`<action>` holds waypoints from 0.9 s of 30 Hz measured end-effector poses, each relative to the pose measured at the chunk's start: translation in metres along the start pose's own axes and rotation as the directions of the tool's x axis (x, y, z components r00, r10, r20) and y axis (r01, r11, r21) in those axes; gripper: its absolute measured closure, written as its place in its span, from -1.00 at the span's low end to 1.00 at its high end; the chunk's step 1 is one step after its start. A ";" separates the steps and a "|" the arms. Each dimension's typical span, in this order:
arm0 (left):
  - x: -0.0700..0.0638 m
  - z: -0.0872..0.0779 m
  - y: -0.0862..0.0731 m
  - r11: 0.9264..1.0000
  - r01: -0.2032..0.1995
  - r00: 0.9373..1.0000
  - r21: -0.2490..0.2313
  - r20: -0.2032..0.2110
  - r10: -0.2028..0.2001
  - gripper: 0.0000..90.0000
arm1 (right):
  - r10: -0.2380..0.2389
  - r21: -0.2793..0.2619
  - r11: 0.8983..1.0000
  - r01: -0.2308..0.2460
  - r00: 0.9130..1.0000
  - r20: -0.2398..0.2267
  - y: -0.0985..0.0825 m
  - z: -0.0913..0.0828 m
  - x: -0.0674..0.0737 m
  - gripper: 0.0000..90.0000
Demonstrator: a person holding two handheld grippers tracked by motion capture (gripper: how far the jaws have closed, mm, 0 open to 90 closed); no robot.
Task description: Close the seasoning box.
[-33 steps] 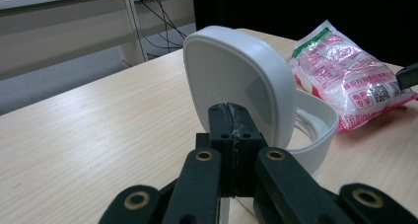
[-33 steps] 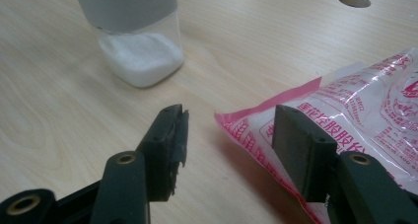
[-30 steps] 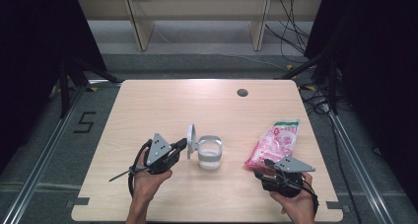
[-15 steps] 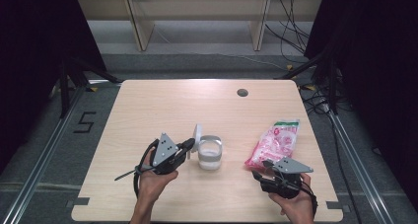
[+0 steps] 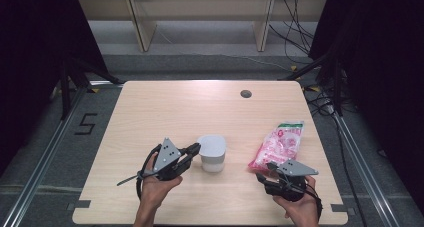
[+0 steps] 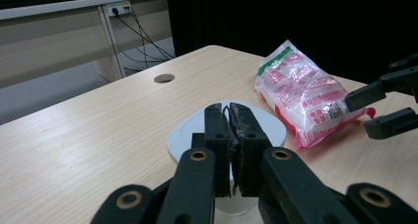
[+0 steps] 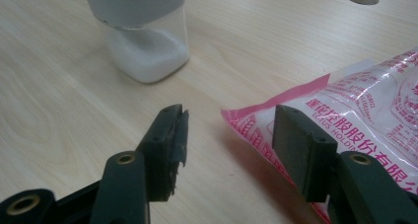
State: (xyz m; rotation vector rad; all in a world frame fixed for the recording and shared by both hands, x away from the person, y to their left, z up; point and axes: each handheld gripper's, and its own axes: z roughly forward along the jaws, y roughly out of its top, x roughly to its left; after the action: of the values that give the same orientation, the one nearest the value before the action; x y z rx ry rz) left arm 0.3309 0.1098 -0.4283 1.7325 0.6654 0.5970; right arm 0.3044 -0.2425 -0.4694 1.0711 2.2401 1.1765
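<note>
A small clear container (image 5: 211,152) with white powder in its bottom stands at the table's front middle, its white lid (image 6: 182,135) lying flat on top. My left gripper (image 5: 196,148) points at it from the left, its tips just over the lid (image 6: 227,108). Its jaws have just been opening and stand only a slit apart, with nothing between them. A pink-and-white bag (image 5: 280,143) lies to the right. My right gripper (image 5: 262,170) sits at the bag's near end, open, with the bag's corner (image 7: 256,123) lying between its jaws (image 7: 229,118), untouched. The container (image 7: 143,36) stands farther off.
The light wooden table (image 5: 175,107) has a round cable hole (image 5: 245,93) near its back edge. Cables and shelf legs are on the floor behind it. In the left gripper view the right gripper (image 6: 379,108) shows at the right edge, beside the bag (image 6: 300,93).
The lid, held upright beside the container by my left gripper a second ago, now lies flat on the container. The left gripper has moved slightly right. The right gripper has kept still.
</note>
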 end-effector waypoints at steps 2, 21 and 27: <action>0.000 -0.002 -0.002 1.000 0.018 1.000 0.004 0.014 -0.018 0.81 | -0.012 -0.012 1.000 0.013 1.000 0.008 0.000 0.001 -0.001 0.03; -0.018 -0.009 -0.023 0.996 0.080 0.994 0.035 0.070 -0.082 -0.14 | 0.010 -0.017 1.000 -0.010 0.999 -0.031 -0.002 0.001 -0.002 -0.03; -0.028 -0.012 -0.027 0.996 0.078 0.994 0.044 0.077 -0.081 -0.26 | -0.016 -0.018 1.000 0.015 1.000 -0.018 -0.002 0.001 -0.002 -0.03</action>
State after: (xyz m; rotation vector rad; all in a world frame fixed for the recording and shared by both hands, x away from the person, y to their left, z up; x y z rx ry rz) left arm 0.2993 0.1045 -0.4530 1.7496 0.6917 0.4604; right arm 0.3051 -0.2440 -0.4720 1.0384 2.2436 1.2026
